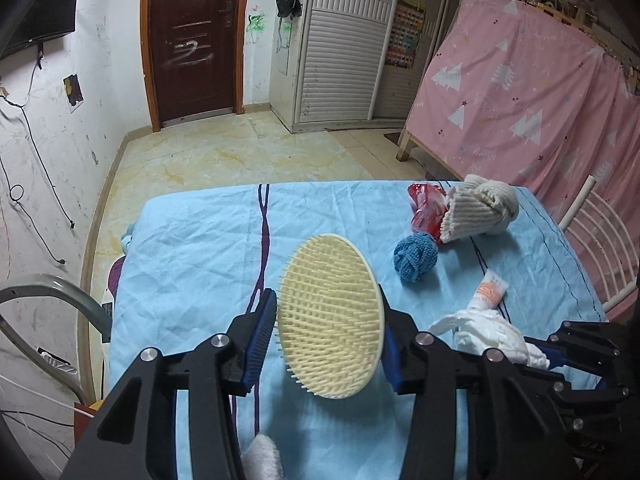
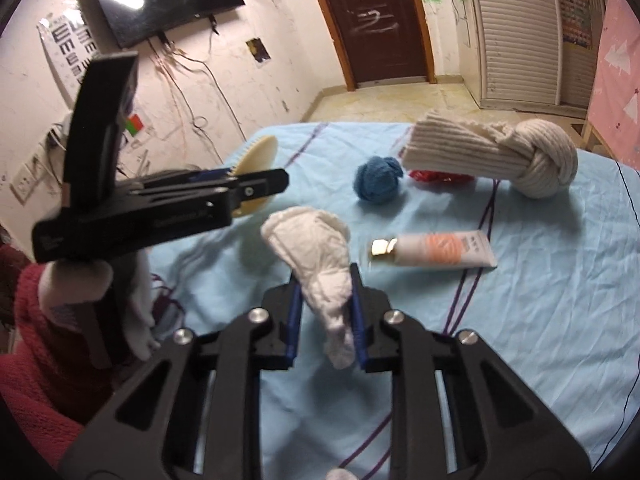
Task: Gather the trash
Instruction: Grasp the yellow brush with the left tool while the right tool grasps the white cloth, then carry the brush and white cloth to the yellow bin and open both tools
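My left gripper (image 1: 326, 312) is shut on a cream oval bristle brush (image 1: 330, 316) and holds it above the table; the brush also shows in the right wrist view (image 2: 258, 156). My right gripper (image 2: 326, 300) is shut on a crumpled white tissue (image 2: 316, 256) and holds it above the cloth; the tissue also shows in the left wrist view (image 1: 488, 334). A red plastic wrapper (image 1: 426, 206) lies partly under a knotted cream sock (image 1: 478, 210). The left gripper appears at the left of the right wrist view (image 2: 256, 188).
The table has a light blue cloth (image 1: 192, 248). On it lie a blue yarn ball (image 1: 416, 258), a white and orange tube (image 2: 436, 249) and the cream sock (image 2: 488, 156). A white chair (image 1: 600, 240) stands at the right. A pink curtain (image 1: 520, 92) hangs behind.
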A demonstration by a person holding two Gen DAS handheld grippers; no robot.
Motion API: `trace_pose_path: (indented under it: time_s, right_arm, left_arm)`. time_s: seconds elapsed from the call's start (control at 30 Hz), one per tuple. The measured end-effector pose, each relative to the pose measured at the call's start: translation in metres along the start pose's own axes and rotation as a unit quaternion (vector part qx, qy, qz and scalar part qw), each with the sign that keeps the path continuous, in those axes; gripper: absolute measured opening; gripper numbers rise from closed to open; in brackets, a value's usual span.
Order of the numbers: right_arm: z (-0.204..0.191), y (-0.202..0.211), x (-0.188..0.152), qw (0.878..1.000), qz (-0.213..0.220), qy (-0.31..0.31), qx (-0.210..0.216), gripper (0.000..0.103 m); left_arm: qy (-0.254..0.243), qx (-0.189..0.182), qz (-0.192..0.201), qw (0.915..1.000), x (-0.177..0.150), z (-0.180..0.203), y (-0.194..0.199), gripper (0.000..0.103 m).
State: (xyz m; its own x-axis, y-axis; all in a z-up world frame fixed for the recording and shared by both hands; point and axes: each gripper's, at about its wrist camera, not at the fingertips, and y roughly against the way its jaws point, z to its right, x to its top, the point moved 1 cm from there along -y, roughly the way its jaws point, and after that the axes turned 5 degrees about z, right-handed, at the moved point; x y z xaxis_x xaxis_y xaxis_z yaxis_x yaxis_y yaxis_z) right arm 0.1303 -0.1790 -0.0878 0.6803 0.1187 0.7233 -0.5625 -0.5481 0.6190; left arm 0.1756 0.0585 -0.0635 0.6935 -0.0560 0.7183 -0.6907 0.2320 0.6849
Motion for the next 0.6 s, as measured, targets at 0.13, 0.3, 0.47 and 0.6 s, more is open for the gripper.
trace_pose_path:
  time_s: [0.13, 0.3, 0.47, 0.6]
  right_arm:
    - [-0.003, 0.012, 0.001, 1.000, 0.014, 0.002, 0.005, 0.020]
    - [0.003, 0.032, -0.003, 0.999, 0.032, -0.001, 0.004, 0.020]
    - [0.020, 0.056, -0.007, 0.998, 0.055, -0.019, -0.007, 0.020]
    - [0.039, 0.076, -0.011, 0.996, 0.076, -0.037, -0.020, 0.020]
  left_arm:
    - [0.001, 0.006, 0.009, 0.9999, 0.002, 0.003, 0.012, 0.038]
    - [-0.005, 0.008, 0.021, 0.9997, 0.006, 0.014, 0.027, 0.038]
    - [-0.017, 0.004, 0.031, 0.9994, 0.010, 0.035, 0.040, 0.038]
    - [-0.033, -0.001, 0.037, 0.9988, 0.013, 0.059, 0.048, 0.038]
